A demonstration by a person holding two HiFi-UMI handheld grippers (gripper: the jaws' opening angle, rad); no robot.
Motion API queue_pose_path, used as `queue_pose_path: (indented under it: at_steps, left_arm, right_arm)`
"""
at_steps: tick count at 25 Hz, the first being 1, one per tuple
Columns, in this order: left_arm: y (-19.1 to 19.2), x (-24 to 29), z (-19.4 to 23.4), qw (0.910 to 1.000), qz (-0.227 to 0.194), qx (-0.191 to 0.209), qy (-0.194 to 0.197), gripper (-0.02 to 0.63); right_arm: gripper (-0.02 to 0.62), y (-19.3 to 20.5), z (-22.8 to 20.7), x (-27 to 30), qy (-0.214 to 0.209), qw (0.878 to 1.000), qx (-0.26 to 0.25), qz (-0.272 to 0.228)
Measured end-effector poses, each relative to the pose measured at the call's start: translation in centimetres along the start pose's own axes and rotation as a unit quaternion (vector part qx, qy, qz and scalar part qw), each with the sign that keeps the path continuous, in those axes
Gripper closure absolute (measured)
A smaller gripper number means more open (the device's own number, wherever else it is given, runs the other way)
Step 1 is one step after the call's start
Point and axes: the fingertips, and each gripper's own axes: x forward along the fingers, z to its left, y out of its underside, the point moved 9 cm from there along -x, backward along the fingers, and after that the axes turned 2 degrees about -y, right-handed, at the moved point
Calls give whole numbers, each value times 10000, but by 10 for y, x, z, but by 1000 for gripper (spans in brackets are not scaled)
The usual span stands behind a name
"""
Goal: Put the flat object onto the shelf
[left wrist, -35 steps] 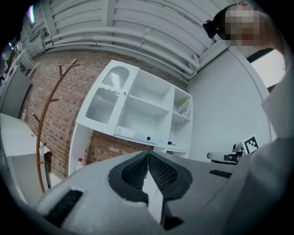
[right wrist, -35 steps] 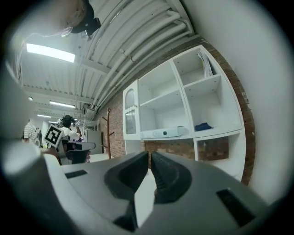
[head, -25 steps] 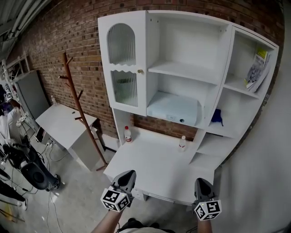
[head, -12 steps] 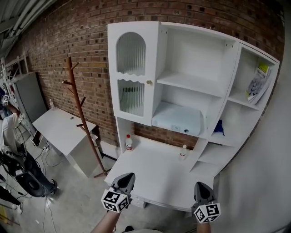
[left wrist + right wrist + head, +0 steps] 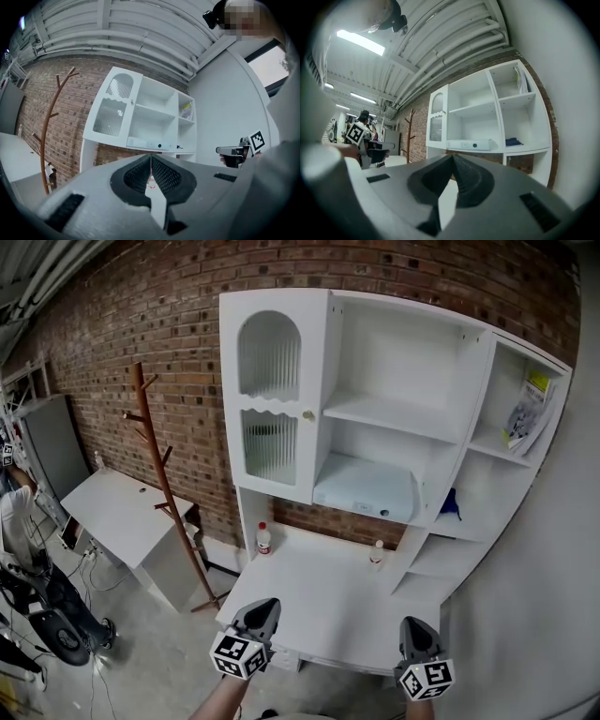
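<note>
The flat object, a pale blue-white box (image 5: 366, 488), lies on the lower middle shelf of the white shelf unit (image 5: 394, 413); it shows too in the left gripper view (image 5: 150, 142) and the right gripper view (image 5: 469, 144). My left gripper (image 5: 261, 610) hangs by the desk's front edge, its jaws shut with nothing between them (image 5: 151, 159). Level with it on the right, my right gripper (image 5: 415, 629) is also shut and empty (image 5: 453, 157). Both are well short of the shelf.
Two small bottles (image 5: 263, 539) (image 5: 377, 555) stand at the back of the white desk (image 5: 319, 601). A blue cloth (image 5: 450, 505) and a booklet (image 5: 525, 413) sit in the right compartments. A wooden coat stand (image 5: 159, 493) and a white side table (image 5: 117, 512) are to the left.
The head view has shifted, so the shelf unit now sits a little further right and lower in the picture. Both grippers stay low at the desk's front edge.
</note>
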Motion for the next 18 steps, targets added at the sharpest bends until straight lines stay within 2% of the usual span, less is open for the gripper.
queue_pose_path:
  at_steps: [18]
  left_arm:
    - [-5,-3,8,9998,-55,-116,119,578]
  right_arm:
    - [567,-10,13,1,47,9999,-111,-28]
